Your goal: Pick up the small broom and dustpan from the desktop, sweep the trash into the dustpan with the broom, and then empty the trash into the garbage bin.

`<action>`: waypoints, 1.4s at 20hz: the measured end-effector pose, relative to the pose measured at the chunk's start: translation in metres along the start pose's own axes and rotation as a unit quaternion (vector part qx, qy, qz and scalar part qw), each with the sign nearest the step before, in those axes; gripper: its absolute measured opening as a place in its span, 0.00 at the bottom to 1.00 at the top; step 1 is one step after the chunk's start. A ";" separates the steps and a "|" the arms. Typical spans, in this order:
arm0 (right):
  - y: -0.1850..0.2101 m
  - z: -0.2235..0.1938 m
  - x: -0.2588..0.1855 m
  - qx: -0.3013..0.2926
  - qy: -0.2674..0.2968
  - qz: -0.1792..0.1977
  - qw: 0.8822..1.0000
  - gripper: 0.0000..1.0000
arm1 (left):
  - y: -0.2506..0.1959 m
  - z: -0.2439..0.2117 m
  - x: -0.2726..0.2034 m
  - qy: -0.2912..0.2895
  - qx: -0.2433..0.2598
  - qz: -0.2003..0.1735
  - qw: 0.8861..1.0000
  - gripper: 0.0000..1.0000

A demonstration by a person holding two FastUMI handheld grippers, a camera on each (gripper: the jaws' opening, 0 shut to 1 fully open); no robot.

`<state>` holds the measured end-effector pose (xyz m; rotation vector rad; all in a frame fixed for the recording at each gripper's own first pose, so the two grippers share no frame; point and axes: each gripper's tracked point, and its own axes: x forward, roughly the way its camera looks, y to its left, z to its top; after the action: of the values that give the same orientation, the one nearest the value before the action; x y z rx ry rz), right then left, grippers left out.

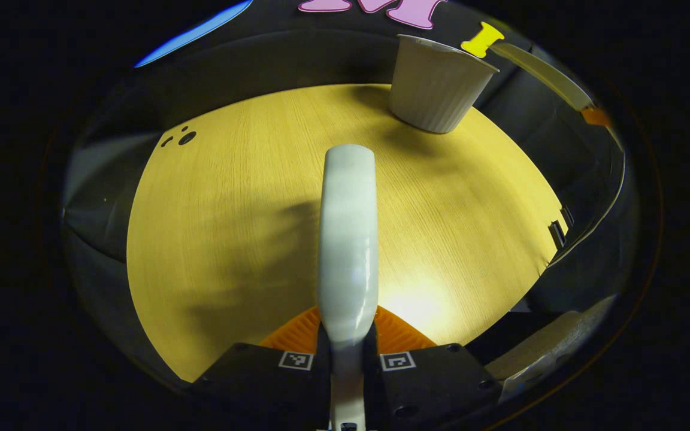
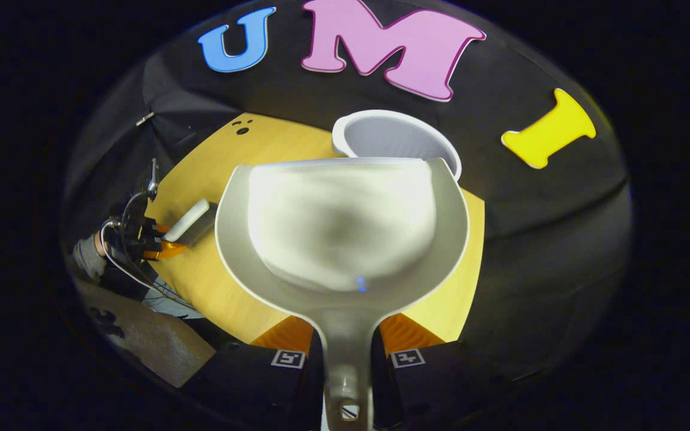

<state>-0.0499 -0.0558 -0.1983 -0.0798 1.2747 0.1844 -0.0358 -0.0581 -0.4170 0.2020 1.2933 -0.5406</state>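
White plastic — the dustpan (image 2: 345, 227) is sitting in the right tongs (image 2: 345, 350), which are squeezing its handle from both sides. It is hanging over the worktop (image 2: 213, 281), with its far edge right in front of the white garbage bin (image 2: 393, 134). The left tongs (image 1: 348, 350) are squeezing the small broom (image 1: 348, 239) — its white back is pointing out over the wooden worktop (image 1: 225, 227). The garbage bin (image 1: 435, 84) is standing at the far edge.

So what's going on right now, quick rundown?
Left gripper shut on broom. Right gripper shut on dustpan, raised in front of garbage bin. Nothing in the way between them.
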 end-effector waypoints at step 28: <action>0.096 -0.133 0.198 0.060 0.061 0.027 0.996 0.37 | 0.002 -0.003 0.039 0.039 0.016 0.070 0.997 0.29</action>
<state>-0.1369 0.0351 -0.4220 0.0472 1.4087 0.1519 -0.0309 -0.0652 -0.4547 0.3401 1.3362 -0.4382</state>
